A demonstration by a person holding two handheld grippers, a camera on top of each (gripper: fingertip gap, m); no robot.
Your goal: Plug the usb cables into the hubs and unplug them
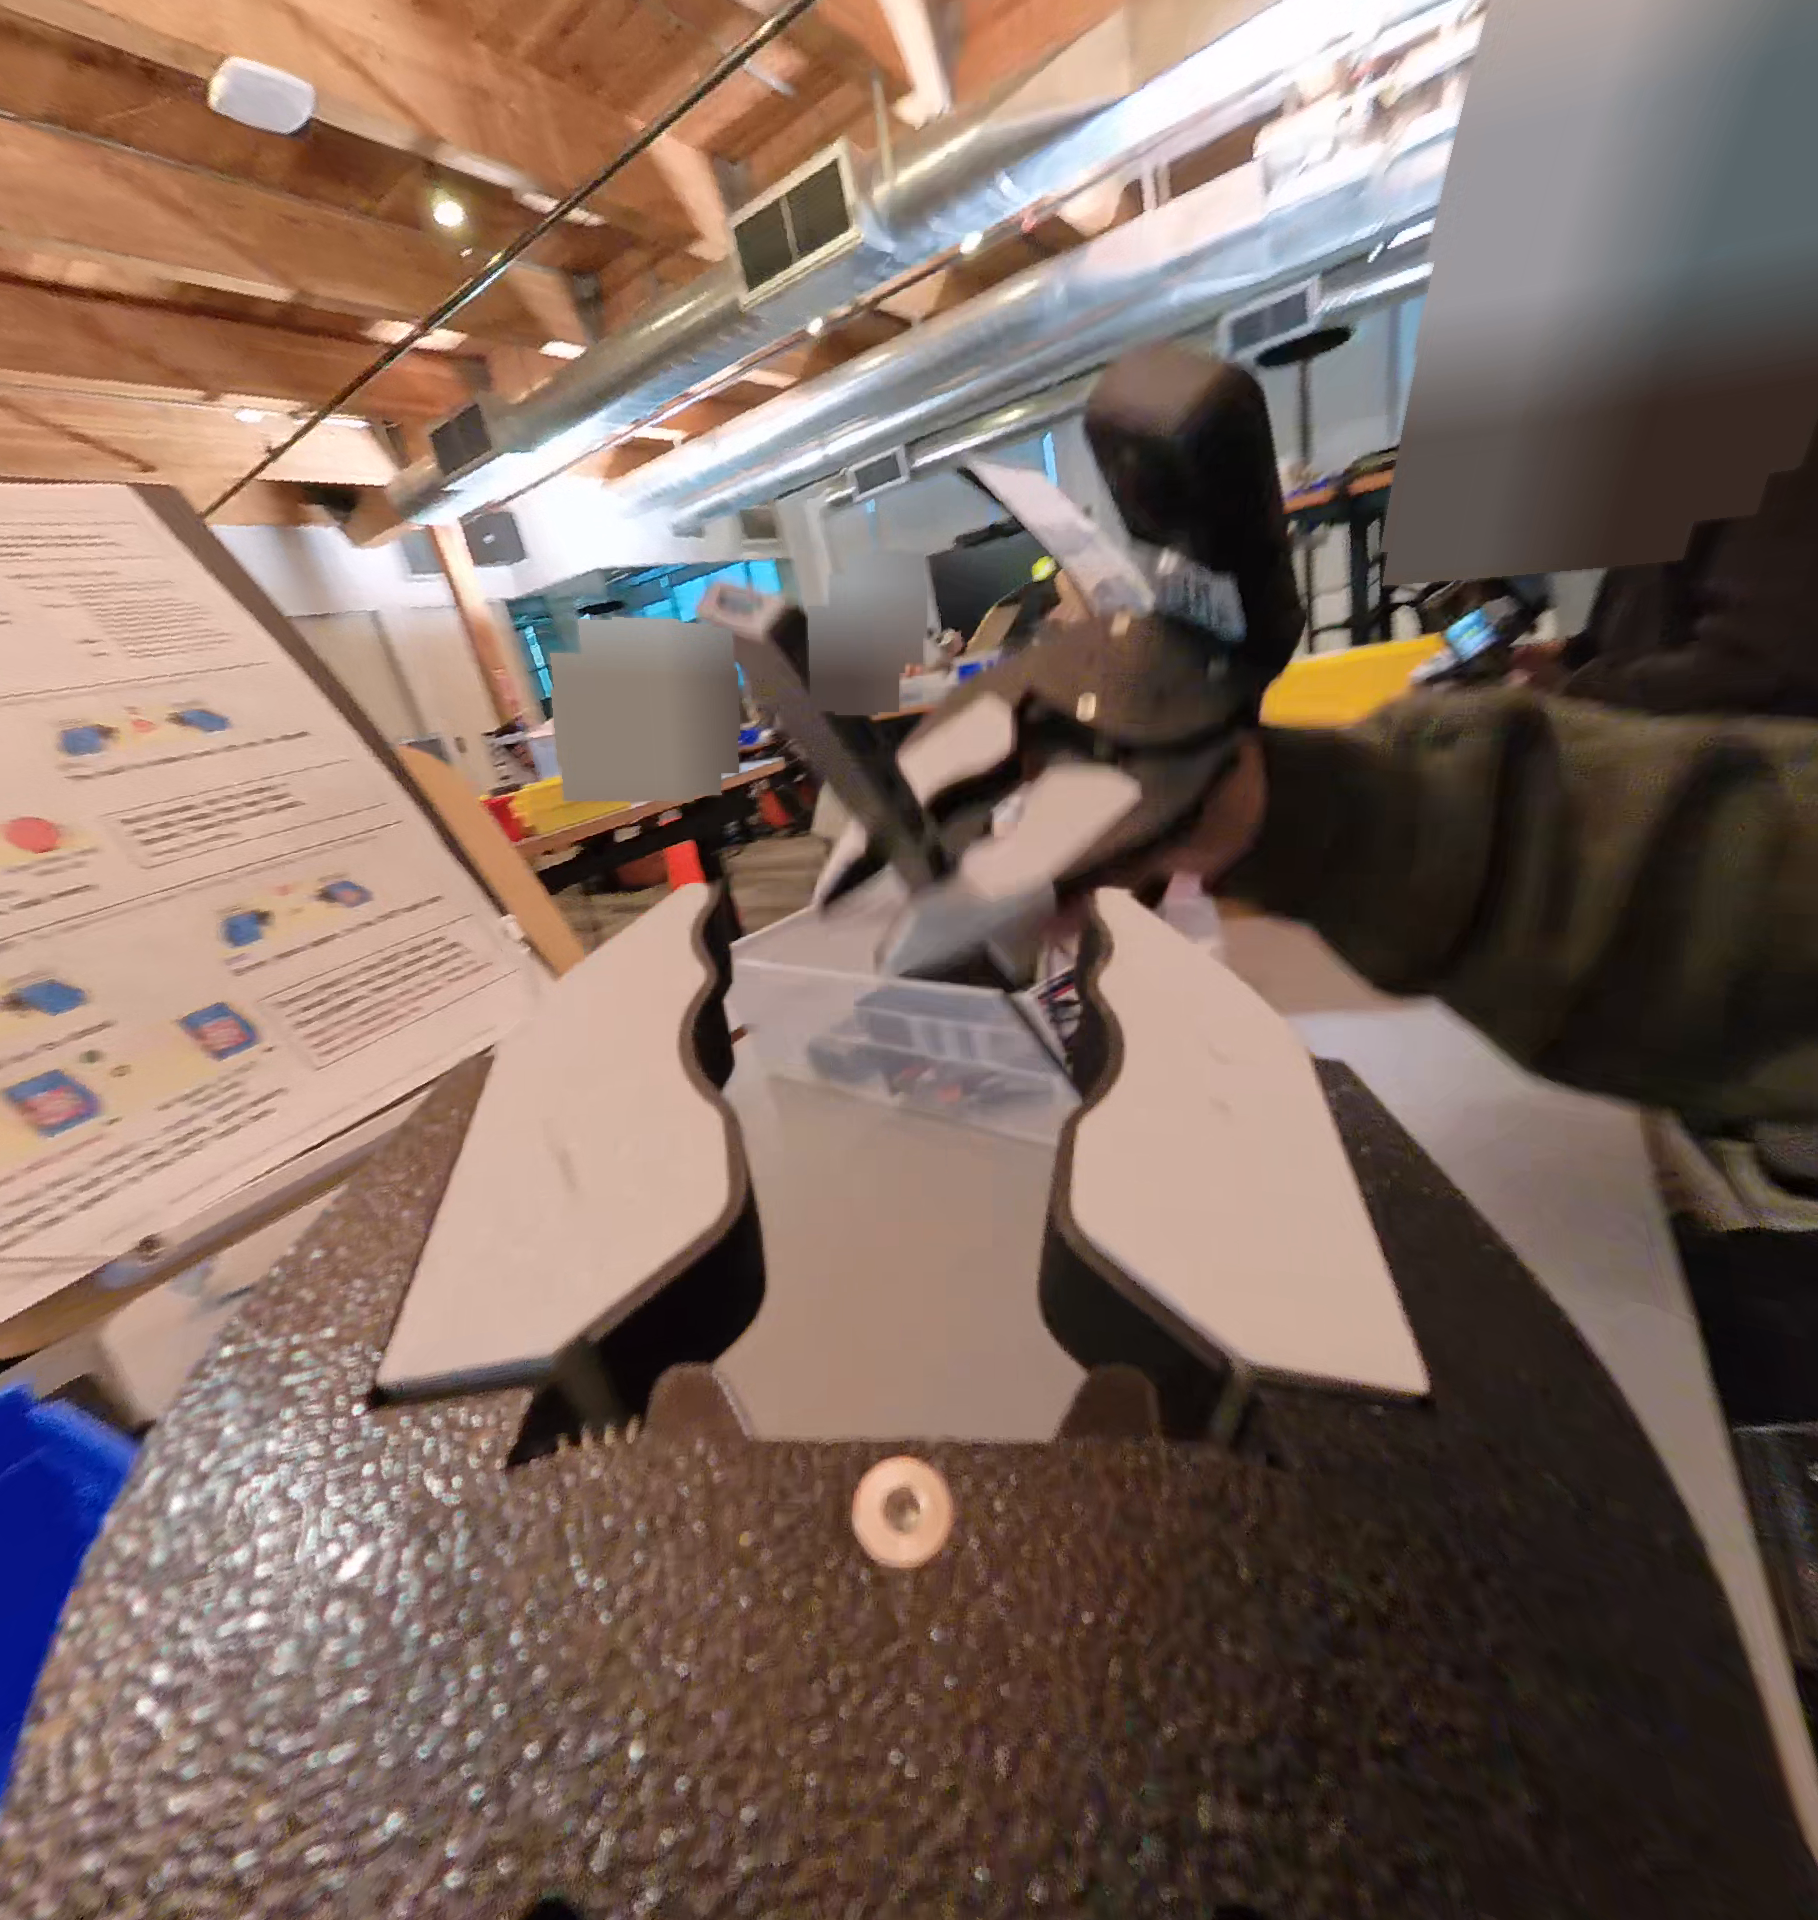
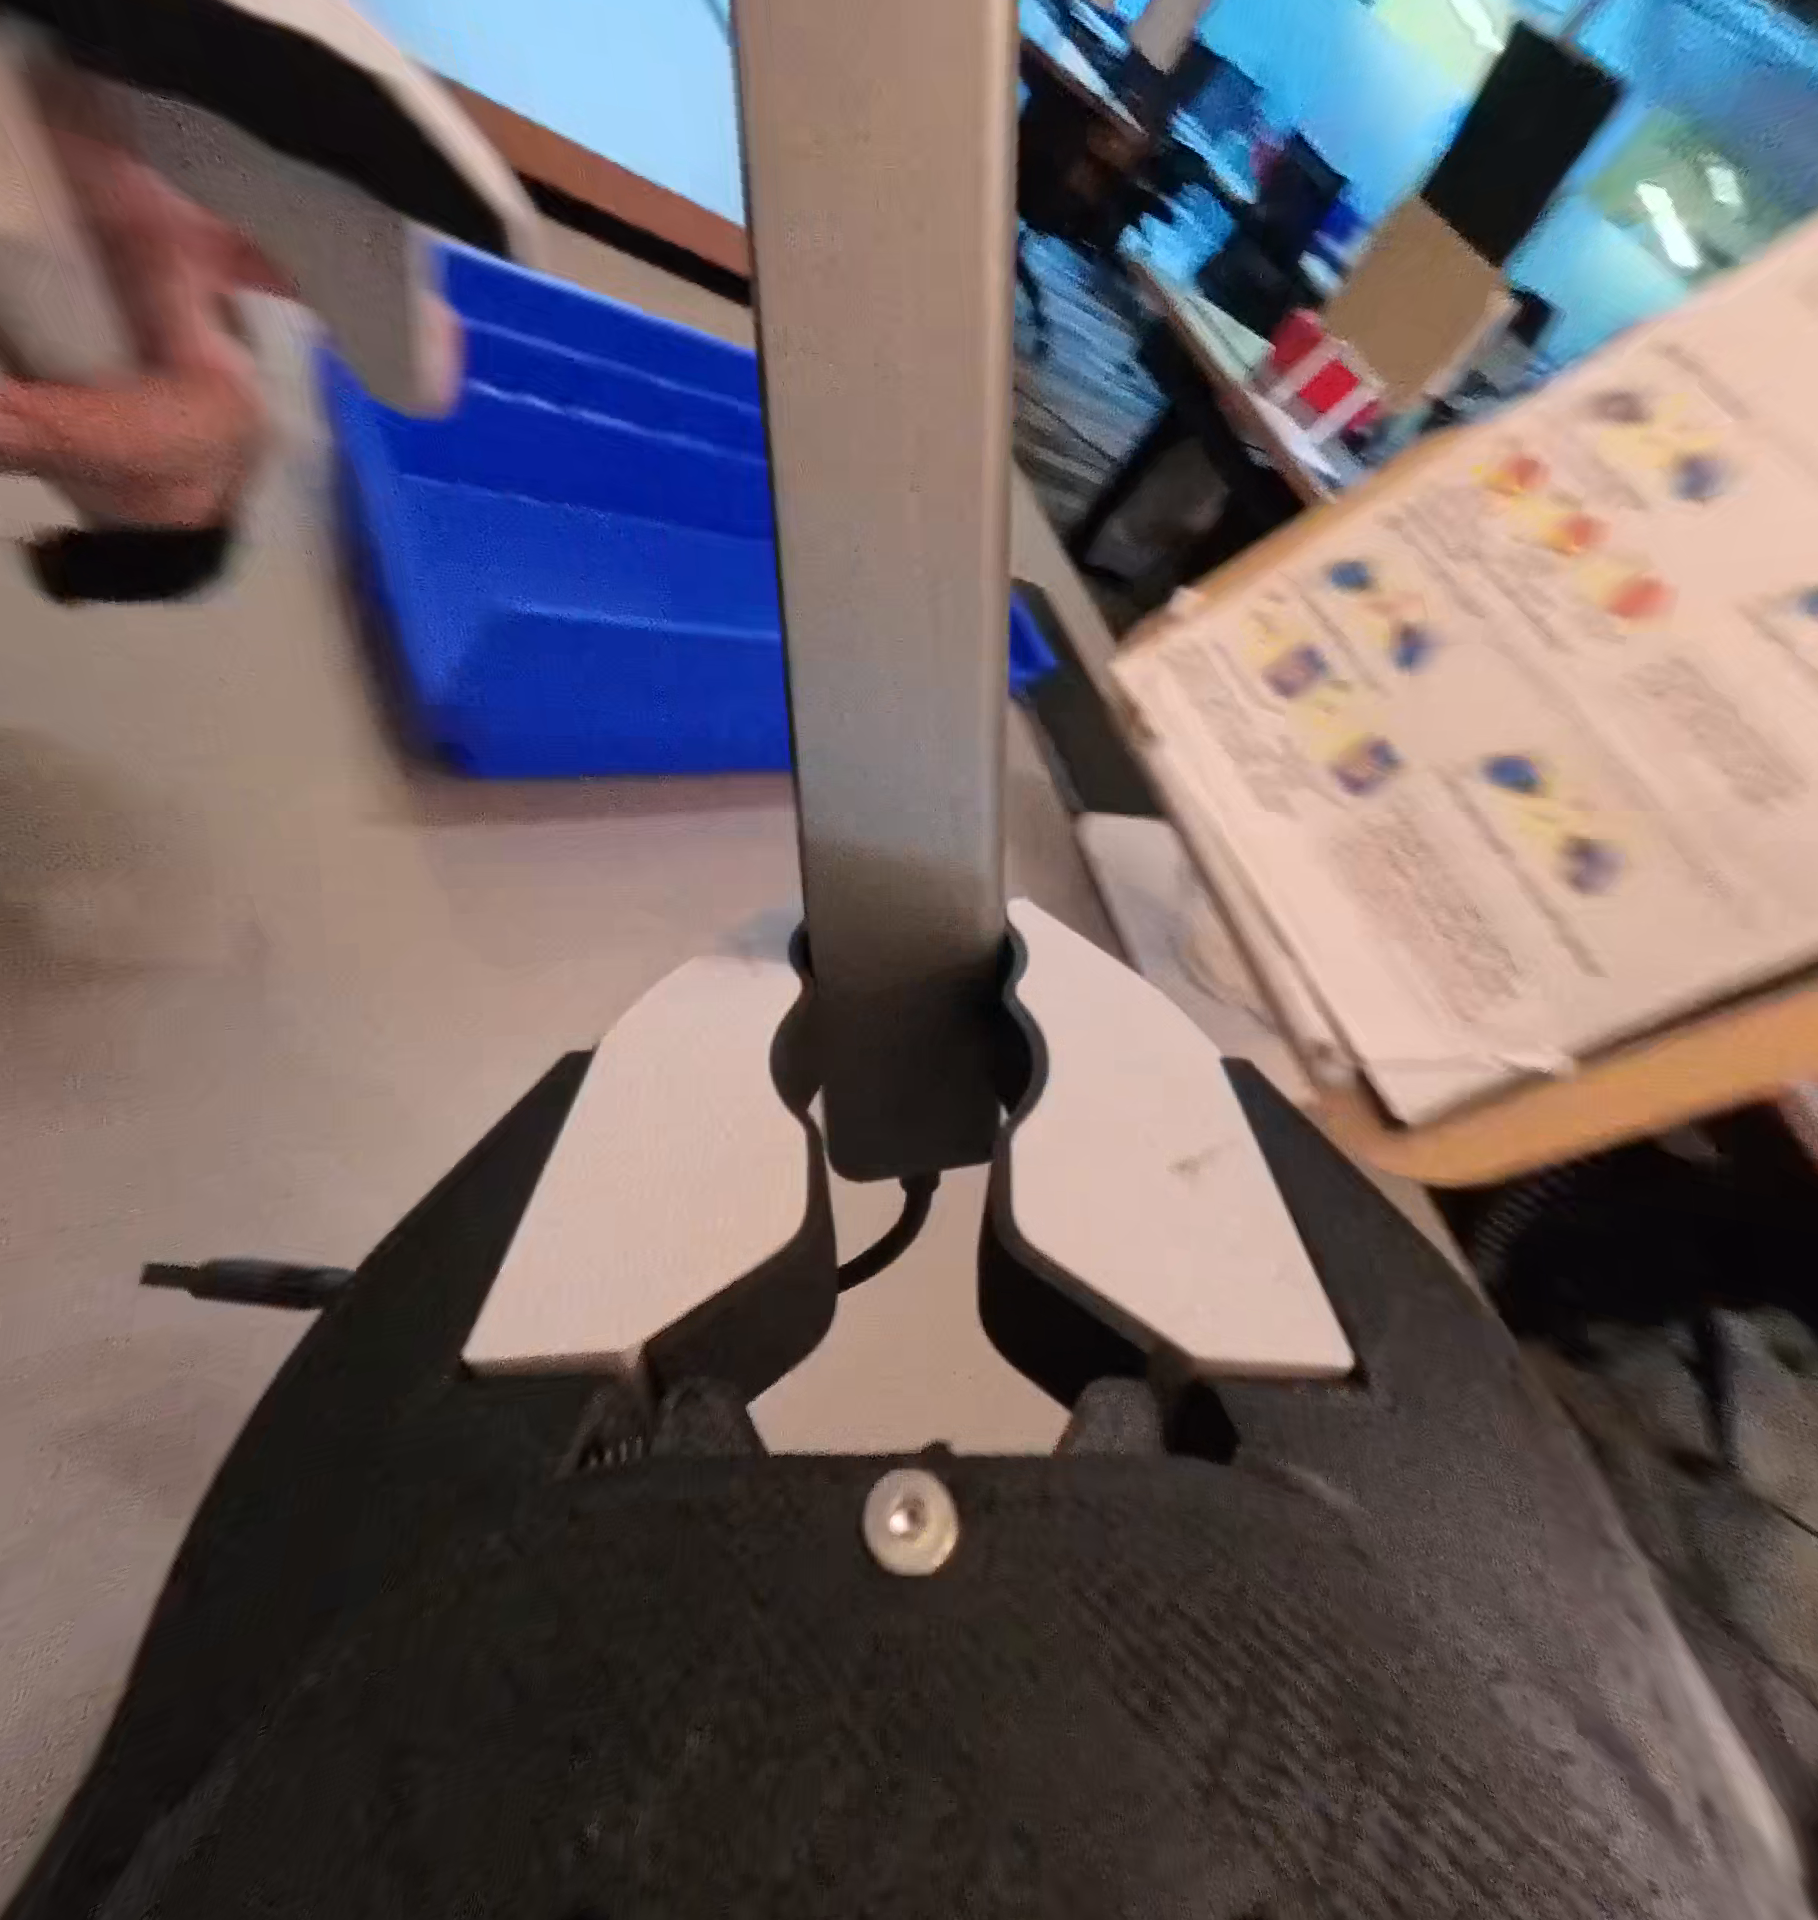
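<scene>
Right hand-held gripper [image 2: 905,1039] clamped on a long grey slab-shaped USB hub [image 2: 884,468]; left hand-held gripper [image 1: 905,1039] spread apart and empty.

The hub stands out forward beyond the right fingertips, its black cable [image 2: 874,1247] trailing back between them. A clear plastic box of dark cables [image 1: 915,1049] lies on the desk just ahead of the left fingers. Best to hold the hub steady, ports facing left, while the left picks one plug squarely.

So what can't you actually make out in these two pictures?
- Hub, right wrist view: its far end is cut off by the top edge; no ports show.
- Clear box, left wrist view: blur and the right gripper in front hide its contents.
- Instruction sheet: blurred in both views.
- Left gripper: open and empty; no cable plug is clearly visible anywhere.
</scene>
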